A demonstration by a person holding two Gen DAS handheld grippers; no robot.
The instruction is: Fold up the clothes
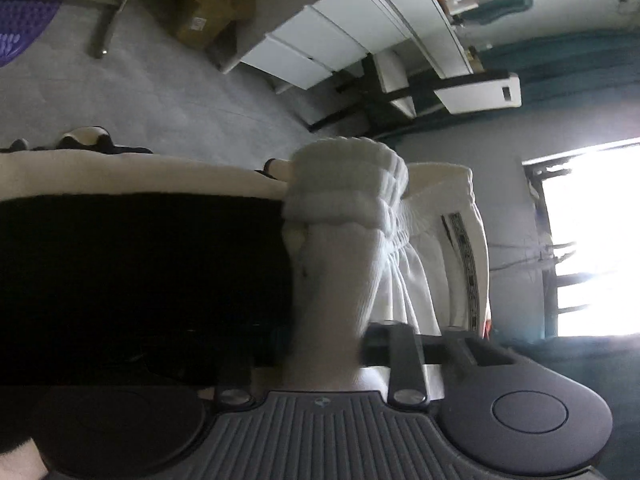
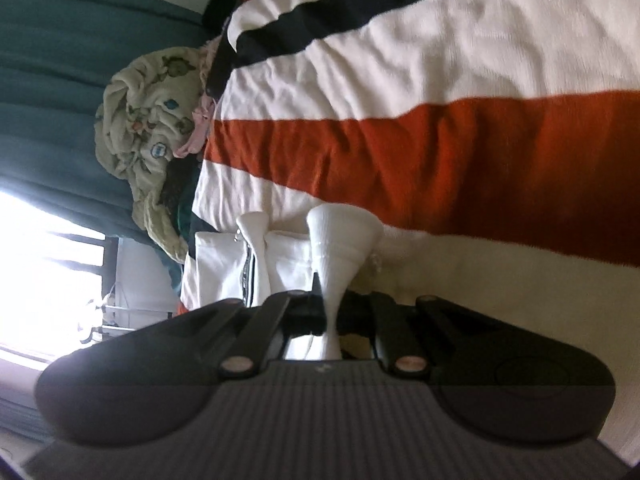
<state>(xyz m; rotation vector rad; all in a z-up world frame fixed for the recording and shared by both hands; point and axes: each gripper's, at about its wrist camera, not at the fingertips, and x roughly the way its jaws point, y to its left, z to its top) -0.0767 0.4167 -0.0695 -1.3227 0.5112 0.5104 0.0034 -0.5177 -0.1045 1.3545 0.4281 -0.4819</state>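
I have both grippers clamped on one garment, white shorts (image 1: 420, 264) with a gathered elastic waistband and a patterned side stripe.

Left gripper (image 1: 340, 344): jaws closed on bunched waistband fabric, which rises toward 12 o'clock in the left wrist view. The remainder of the shorts hangs toward 3 o'clock, with the striped blanket (image 1: 140, 176) at 9 o'clock.

Right gripper (image 2: 330, 312): jaws closed on a pinched cone of the same white fabric, extending toward 12 o'clock. The shorts (image 2: 224, 268) lie at 10 o'clock, resting against the striped blanket (image 2: 440, 152). A heap of unfolded laundry (image 2: 148, 120) sits farther out at 10 o'clock.

Status, by my estimate: early stage. The shorts are gripped and partly lifted, with no completed crease visible. Remaining: spread, fold, set down, then process the heap.
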